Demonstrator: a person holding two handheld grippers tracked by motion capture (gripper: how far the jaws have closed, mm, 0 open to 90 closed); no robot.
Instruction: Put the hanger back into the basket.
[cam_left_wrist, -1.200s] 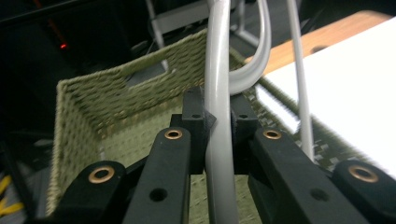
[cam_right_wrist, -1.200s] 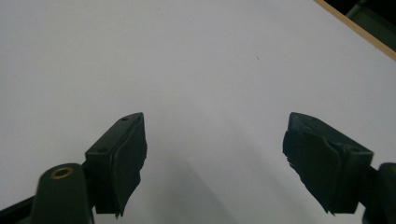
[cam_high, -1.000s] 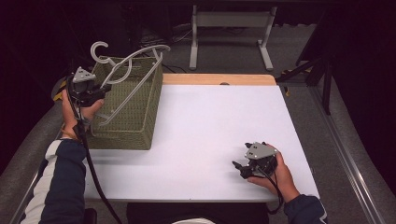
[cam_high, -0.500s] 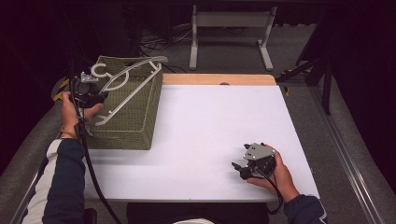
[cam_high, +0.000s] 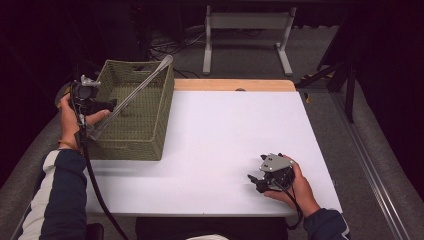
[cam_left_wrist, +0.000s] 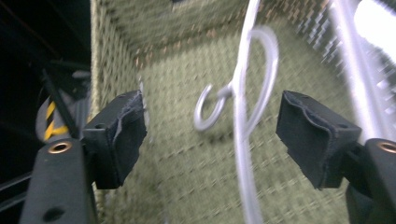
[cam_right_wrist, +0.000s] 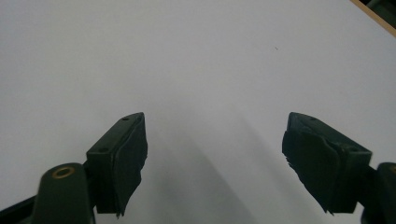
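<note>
A clear plastic hanger (cam_high: 137, 90) leans inside the olive woven basket (cam_high: 145, 135) at the table's left, one end sticking up over the far right rim. My left gripper (cam_high: 109, 104) hovers over the basket's left rim, pointing in. Its jaws have just been opening and stand open. In the left gripper view the blurred hanger (cam_left_wrist: 243, 116), with its hook, lies beyond the left gripper (cam_left_wrist: 210, 135) on the basket floor, touching neither pad. My right gripper (cam_high: 255, 182) rests open near the front right of the white table (cam_high: 225, 125). Bare tabletop lies before the right gripper (cam_right_wrist: 212, 158).
A strip of wood (cam_high: 230, 85) runs along the table's far edge. A metal stand (cam_high: 245, 30) and cables sit on the floor behind the table. Dark frame legs (cam_high: 345, 75) stand at the far right.
The hanger, held up over the basket before, has come down into it and been let go. The left jaws have opened. The right hand has not moved.
</note>
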